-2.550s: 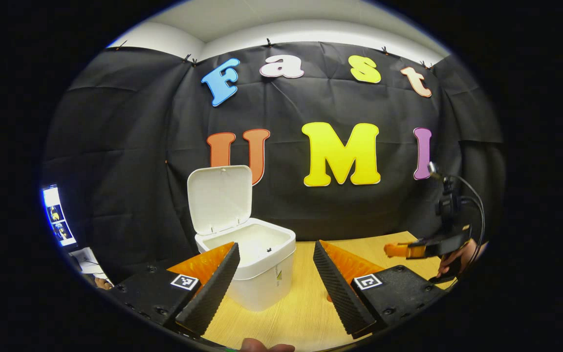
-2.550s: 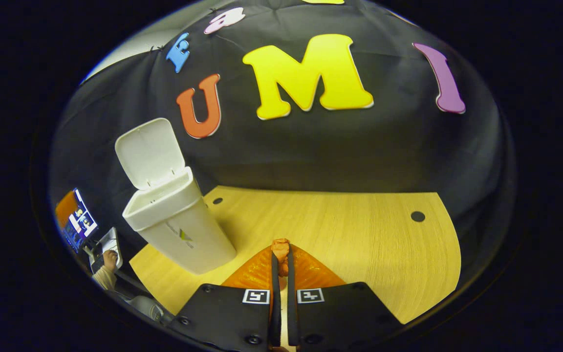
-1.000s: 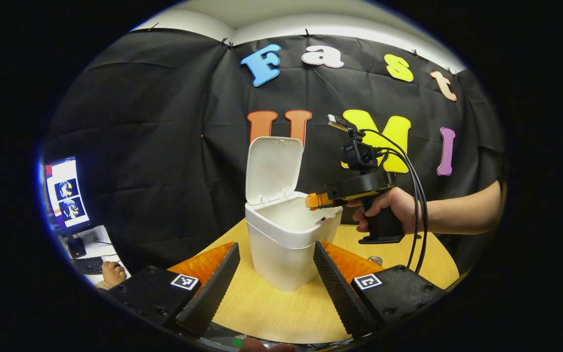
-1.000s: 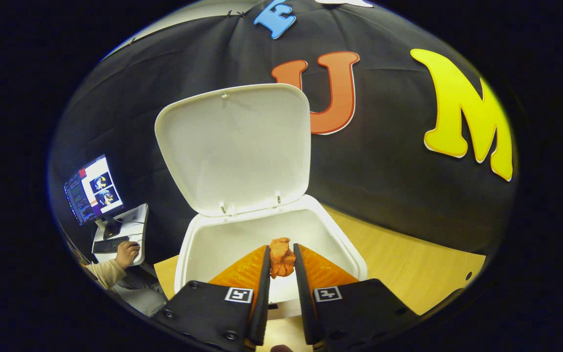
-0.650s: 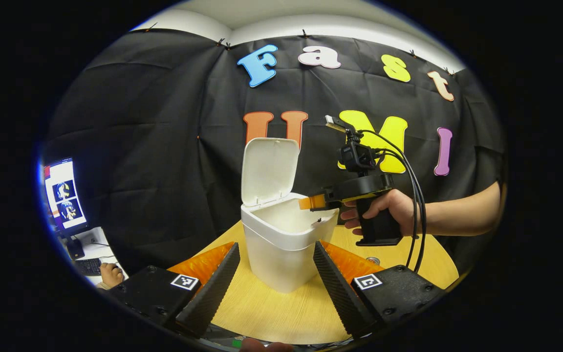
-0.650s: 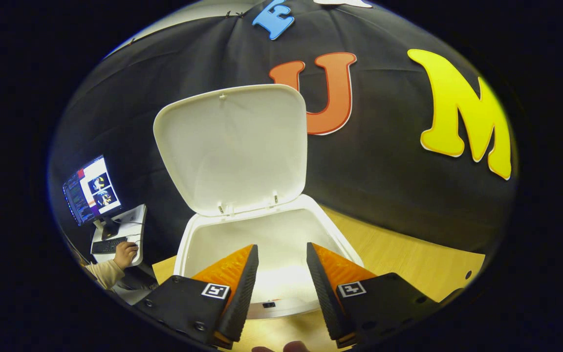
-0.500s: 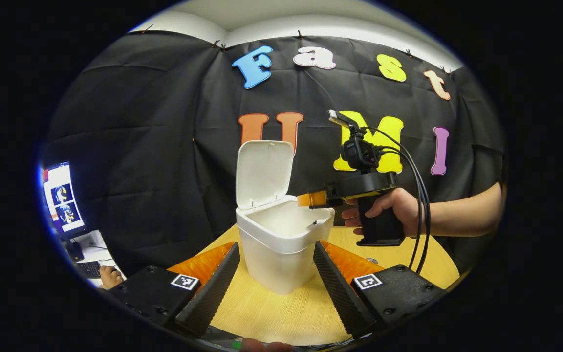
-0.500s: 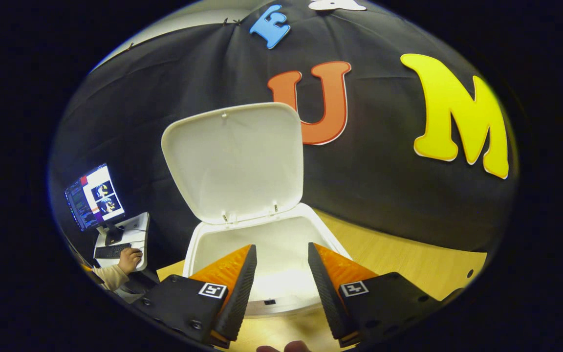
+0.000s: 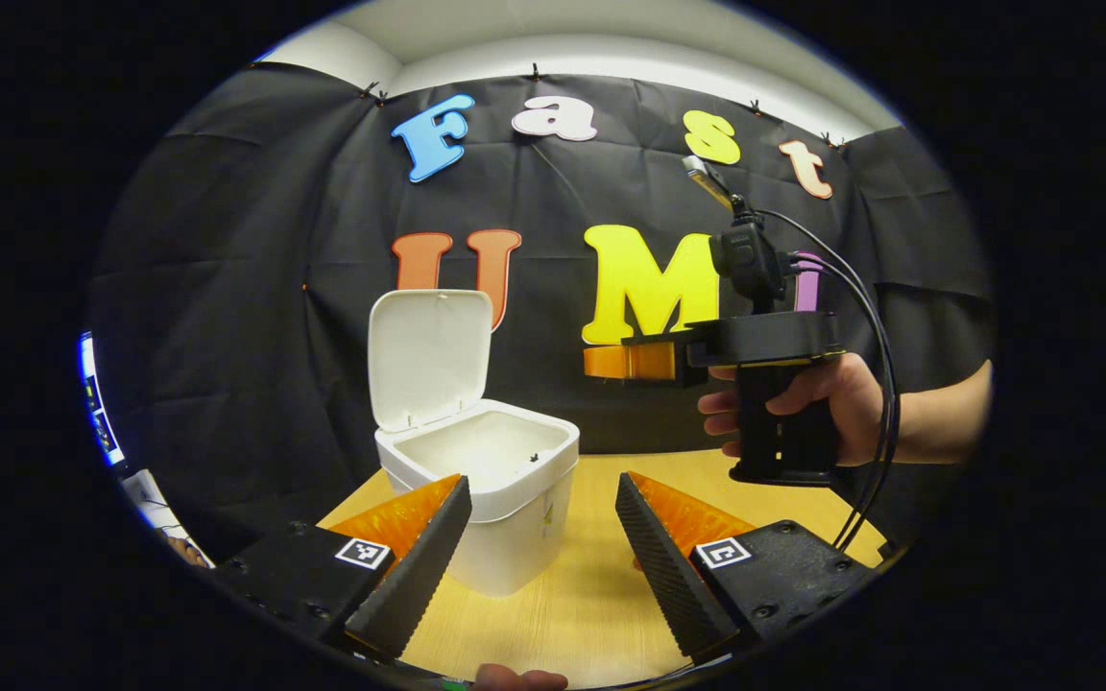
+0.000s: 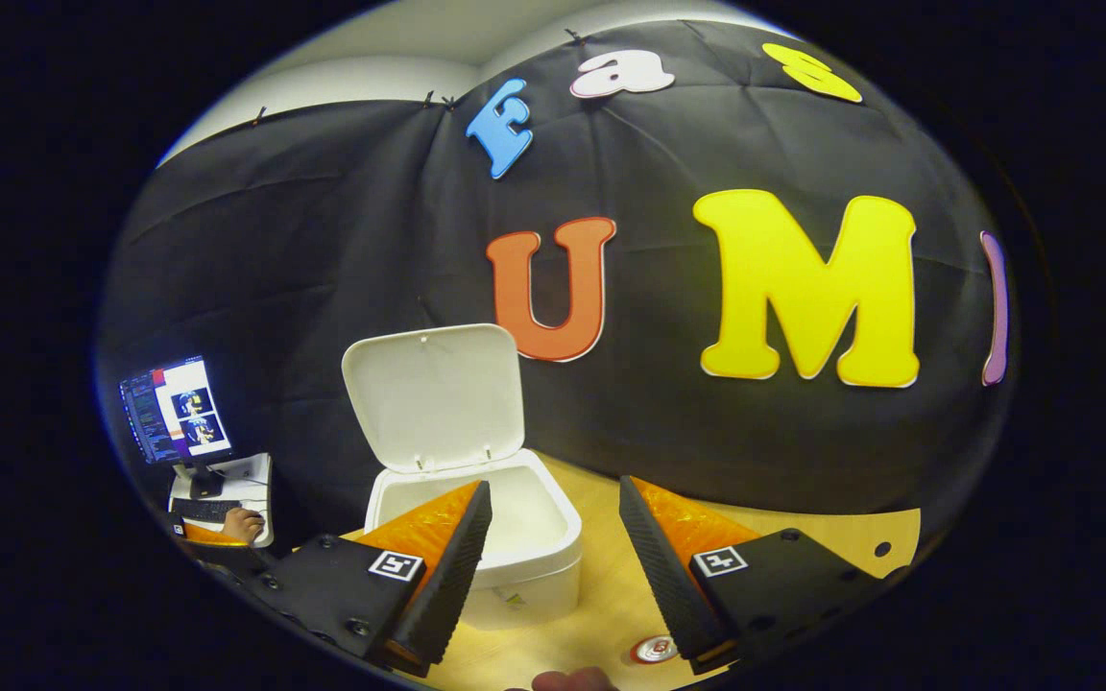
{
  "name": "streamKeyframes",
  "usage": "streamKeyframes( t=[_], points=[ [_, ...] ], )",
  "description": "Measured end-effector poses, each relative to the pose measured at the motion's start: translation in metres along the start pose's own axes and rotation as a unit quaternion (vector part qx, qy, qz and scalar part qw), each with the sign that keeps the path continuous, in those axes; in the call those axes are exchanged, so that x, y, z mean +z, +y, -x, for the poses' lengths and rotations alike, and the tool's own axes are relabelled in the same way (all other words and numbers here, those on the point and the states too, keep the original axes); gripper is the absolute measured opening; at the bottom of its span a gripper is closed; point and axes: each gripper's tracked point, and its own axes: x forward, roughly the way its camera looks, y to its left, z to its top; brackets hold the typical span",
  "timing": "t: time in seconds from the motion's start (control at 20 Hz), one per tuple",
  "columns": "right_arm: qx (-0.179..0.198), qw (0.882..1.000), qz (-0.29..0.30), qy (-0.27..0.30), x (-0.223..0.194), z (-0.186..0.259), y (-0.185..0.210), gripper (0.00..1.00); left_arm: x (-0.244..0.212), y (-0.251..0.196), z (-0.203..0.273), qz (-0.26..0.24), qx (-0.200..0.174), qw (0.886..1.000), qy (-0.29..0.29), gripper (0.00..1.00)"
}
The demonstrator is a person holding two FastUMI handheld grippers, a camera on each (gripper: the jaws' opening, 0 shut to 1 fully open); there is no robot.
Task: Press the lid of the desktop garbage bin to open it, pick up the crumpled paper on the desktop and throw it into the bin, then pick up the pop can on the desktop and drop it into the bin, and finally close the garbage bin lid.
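**Right gripper view: bin open, can next**

Right gripper view sets the wooden counter [image 10: 803, 537] across the lower frame, the white bin [image 10: 524, 566] at lower centre with its lid [image 10: 433, 398] standing upright. Both the right tongs [image 10: 553, 566] and, in the left gripper view, the left tongs [image 9: 541, 547] are spread wide, holding nothing. The pop can [image 10: 654, 650] shows at the bottom edge, just beside the right tongs' finger; only its top is visible. No crumpled paper lies on the counter. Likely risk: a low, blind reach could knock the can over or nudge the light bin, since the can sits almost under the camera.
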Motion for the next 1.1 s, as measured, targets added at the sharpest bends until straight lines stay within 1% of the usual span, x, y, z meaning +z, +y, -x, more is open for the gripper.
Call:
streamKeyframes(
  t=[0.15, 0.3, 0.45, 0.5, 0.55, 0.65, 0.7, 0.75, 0.9, 1.1],
  points=[
    [-0.023, 0.999, -0.013, -0.022, 0.003, 0.041, -0.028, 0.87, -0.008, -0.020, -0.008, -0.014, -0.033, 0.999, 0.005, 0.99],
    [-0.064, 0.997, 0.000, -0.034, -0.001, 0.076, -0.062, 0.88, -0.016, -0.042, -0.021, -0.026, -0.067, 0.997, 0.012, 0.99],
    [-0.104, 0.994, -0.014, -0.039, -0.013, 0.114, -0.088, 0.89, -0.028, -0.065, -0.031, -0.030, -0.102, 0.994, 0.019, 1.00],
    [-0.117, 0.992, -0.018, -0.039, -0.019, 0.125, -0.095, 0.87, -0.032, -0.074, -0.035, -0.033, -0.115, 0.993, 0.019, 1.00],
    [-0.131, 0.990, -0.021, -0.045, -0.023, 0.138, -0.101, 0.89, -0.036, -0.080, -0.038, -0.038, -0.123, 0.991, 0.018, 1.00],
    [-0.152, 0.985, -0.028, -0.072, -0.024, 0.161, -0.111, 0.90, -0.049, -0.091, -0.048, -0.050, -0.140, 0.989, 0.021, 0.99],
    [-0.169, 0.982, -0.030, -0.078, -0.027, 0.173, -0.120, 0.91, -0.057, -0.098, -0.053, -0.055, -0.147, 0.987, 0.024, 1.00],
    [-0.181, 0.980, -0.031, -0.073, -0.036, 0.183, -0.127, 0.93, -0.066, -0.104, -0.058, -0.059, -0.155, 0.986, 0.030, 1.00],
    [-0.242, 0.969, -0.016, -0.052, -0.058, 0.219, -0.157, 0.93, -0.097, -0.120, -0.074, -0.063, -0.173, 0.982, 0.051, 1.00],
    [-0.291, 0.956, -0.009, -0.033, -0.079, 0.256, -0.182, 0.93, -0.127, -0.139, -0.090, -0.077, -0.194, 0.976, 0.067, 1.00]
  ],
)
